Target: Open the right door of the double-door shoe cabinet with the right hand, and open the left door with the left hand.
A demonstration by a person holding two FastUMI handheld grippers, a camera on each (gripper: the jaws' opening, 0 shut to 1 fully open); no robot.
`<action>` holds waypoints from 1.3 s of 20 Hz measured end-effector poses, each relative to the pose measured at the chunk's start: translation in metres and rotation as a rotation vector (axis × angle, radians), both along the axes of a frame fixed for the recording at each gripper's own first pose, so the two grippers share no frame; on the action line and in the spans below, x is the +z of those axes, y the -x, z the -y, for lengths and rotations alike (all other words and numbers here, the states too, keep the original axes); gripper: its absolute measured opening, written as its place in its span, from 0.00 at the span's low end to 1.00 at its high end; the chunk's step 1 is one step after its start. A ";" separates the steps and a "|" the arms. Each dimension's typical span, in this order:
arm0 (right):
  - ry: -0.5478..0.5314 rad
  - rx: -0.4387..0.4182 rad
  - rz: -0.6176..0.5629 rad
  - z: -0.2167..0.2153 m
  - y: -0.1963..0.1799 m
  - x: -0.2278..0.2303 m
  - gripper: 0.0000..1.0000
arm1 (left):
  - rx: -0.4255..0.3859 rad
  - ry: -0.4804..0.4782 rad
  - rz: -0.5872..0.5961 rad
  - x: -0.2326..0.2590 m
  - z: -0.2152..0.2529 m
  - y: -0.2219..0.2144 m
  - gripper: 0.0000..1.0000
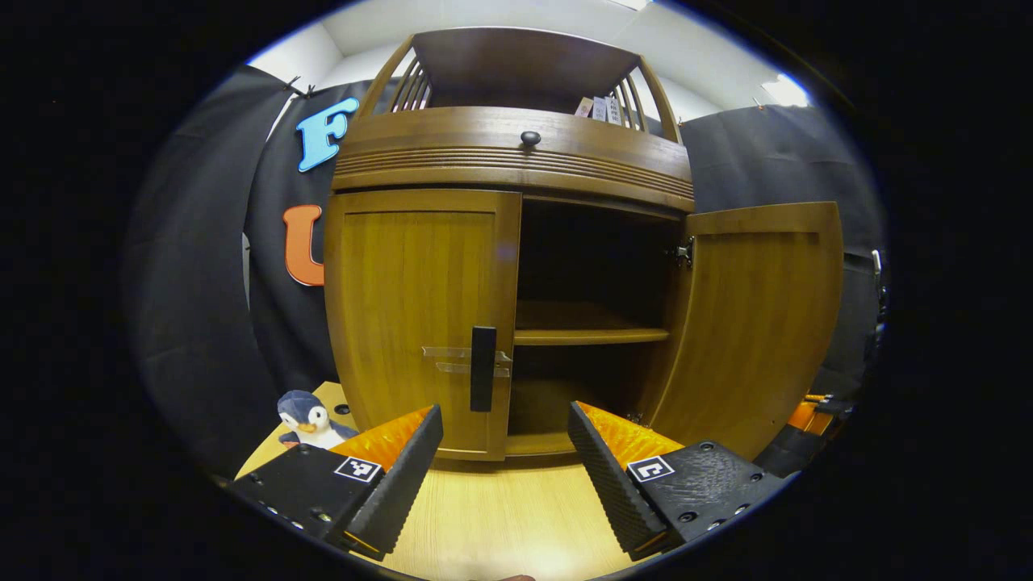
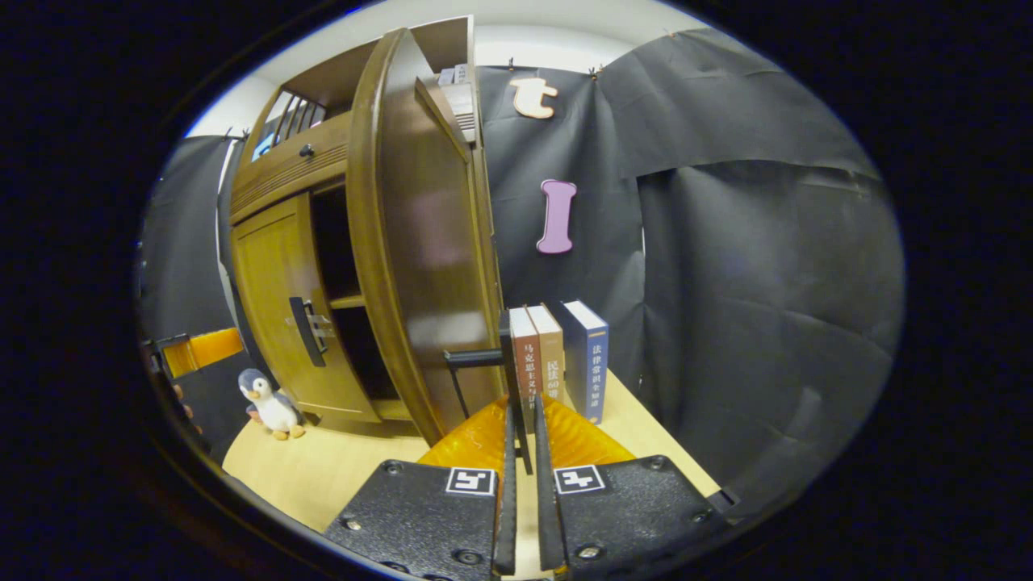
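While the right gripper (image 2: 523,452) pinches the right door's handle (image 2: 510,379) in nearly closed jaws, that right door (image 2: 420,266) stands swung wide. Left gripper (image 1: 504,460): jaws spread, holding nothing, over the counter (image 1: 500,516) short of the left door (image 1: 420,315), which is closed. Next, by my reckoning: advance to its dark handle (image 1: 483,368) and close on it. Cabinet interior is mostly too dark to read.

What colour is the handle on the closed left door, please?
Black, a vertical bar handle on the left door; clearest in the left gripper view.
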State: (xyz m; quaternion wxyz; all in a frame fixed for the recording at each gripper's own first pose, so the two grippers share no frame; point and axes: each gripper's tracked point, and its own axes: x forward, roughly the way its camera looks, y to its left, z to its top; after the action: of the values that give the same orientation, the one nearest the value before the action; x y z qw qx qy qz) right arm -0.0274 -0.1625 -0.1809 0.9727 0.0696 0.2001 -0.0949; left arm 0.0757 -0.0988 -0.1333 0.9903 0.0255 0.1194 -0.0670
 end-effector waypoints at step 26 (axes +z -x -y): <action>0.078 -0.281 0.131 0.090 0.079 0.059 0.24 | 0.078 -0.064 0.001 -0.053 -0.033 -0.157 0.82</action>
State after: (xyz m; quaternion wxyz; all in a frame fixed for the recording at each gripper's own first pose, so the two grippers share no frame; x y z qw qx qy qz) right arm -0.1064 -0.2523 -0.1223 0.9628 0.0650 0.1206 -0.2328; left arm 0.2326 -0.0654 -0.1866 0.9909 0.0527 0.1217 -0.0245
